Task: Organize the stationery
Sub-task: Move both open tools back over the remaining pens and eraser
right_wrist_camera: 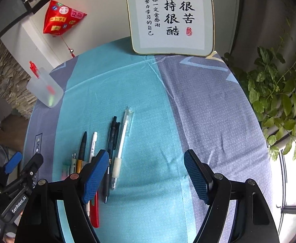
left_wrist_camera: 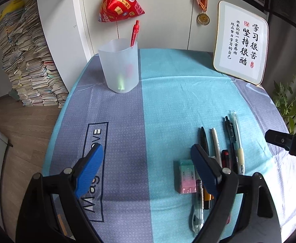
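A translucent cup (left_wrist_camera: pixel 118 64) stands at the far left of the cloth with a red pen (left_wrist_camera: pixel 134 33) upright in it. Several pens lie side by side on the teal strip, among them a black pen (left_wrist_camera: pixel 203 139), a white pen (left_wrist_camera: pixel 216 143) and a clear green pen (left_wrist_camera: pixel 237 137). A pink-and-green eraser (left_wrist_camera: pixel 185 179) lies beside them. My left gripper (left_wrist_camera: pixel 147 148) is open above bare cloth, its right finger over the eraser and pens. My right gripper (right_wrist_camera: pixel 146 156) is open too, its left finger over the pen row (right_wrist_camera: pixel 111 141). The clear white pen (right_wrist_camera: pixel 122 143) shows just inside that finger.
A framed calligraphy board (left_wrist_camera: pixel 242 44) leans at the table's back right. A red hanging pouch (left_wrist_camera: pixel 120 4) and a medal (left_wrist_camera: pixel 203 18) hang on the wall. A leafy plant (right_wrist_camera: pixel 273 93) stands off the right edge, and stacked books (left_wrist_camera: pixel 26 60) stand on the floor at left.
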Demonstrator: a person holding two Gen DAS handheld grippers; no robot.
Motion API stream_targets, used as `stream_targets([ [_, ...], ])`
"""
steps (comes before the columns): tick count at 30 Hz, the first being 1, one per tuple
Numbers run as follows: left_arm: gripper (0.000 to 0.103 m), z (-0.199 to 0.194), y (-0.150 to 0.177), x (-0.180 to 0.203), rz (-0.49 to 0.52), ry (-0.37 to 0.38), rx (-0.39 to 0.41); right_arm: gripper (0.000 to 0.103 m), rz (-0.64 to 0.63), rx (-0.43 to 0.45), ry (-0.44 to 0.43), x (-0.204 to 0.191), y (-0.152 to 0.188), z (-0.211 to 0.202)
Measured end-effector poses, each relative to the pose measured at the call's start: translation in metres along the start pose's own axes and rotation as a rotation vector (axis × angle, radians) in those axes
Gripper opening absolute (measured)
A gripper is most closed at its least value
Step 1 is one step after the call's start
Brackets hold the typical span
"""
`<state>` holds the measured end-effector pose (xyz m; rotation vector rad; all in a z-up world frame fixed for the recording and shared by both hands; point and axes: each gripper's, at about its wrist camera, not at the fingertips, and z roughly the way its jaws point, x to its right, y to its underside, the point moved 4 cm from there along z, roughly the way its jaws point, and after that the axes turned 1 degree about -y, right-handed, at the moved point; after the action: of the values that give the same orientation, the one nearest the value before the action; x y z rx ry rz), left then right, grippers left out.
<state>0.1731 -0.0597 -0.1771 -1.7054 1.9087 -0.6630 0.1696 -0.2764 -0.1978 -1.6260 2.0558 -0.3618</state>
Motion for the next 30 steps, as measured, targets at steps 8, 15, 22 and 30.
stream_targets([
  [8,0.087,0.027,0.012,0.001,-0.018,-0.022,-0.137,0.077,0.019,-0.028,-0.002,0.004,-0.002,0.009],
  [15,0.084,0.036,0.018,-0.006,-0.084,-0.018,-0.243,0.077,0.036,-0.035,-0.016,0.005,-0.004,0.008],
  [22,0.084,0.035,0.016,0.005,-0.105,0.057,-0.273,0.077,0.047,-0.041,-0.024,0.006,-0.004,0.010],
  [30,0.085,0.040,0.021,0.016,-0.101,0.059,-0.304,0.077,0.050,-0.038,-0.014,0.009,-0.005,0.008],
])
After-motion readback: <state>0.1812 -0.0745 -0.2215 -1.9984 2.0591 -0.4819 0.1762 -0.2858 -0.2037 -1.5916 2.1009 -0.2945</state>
